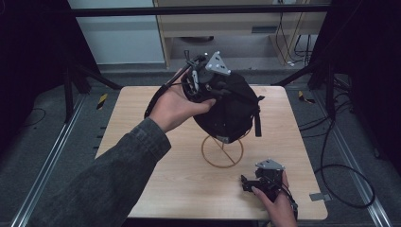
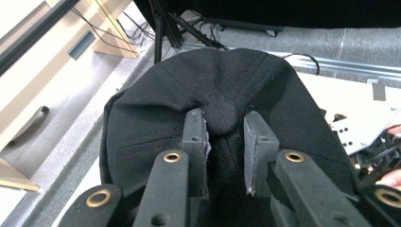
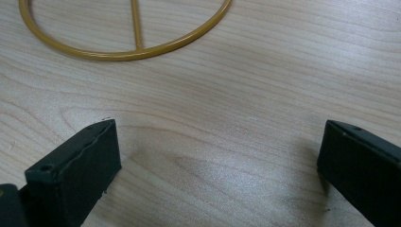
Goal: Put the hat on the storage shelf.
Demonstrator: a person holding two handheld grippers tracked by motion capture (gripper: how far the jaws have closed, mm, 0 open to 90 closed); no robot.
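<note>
A black cap sits over the top of a gold wire stand in the middle of the table. My left gripper comes at the cap's crown from the far left. In the left gripper view, my left gripper is shut on the cap, with the round button at the crown pinched between the pads. My right gripper rests low over the table near the front right edge. Its jaws stand wide open with bare wood between them, and the stand's ring base lies just ahead.
The light wooden table stands between dark metal rails on a grey floor. Cables trail on the floor at the right. A wooden cabinet stands behind the table's far edge.
</note>
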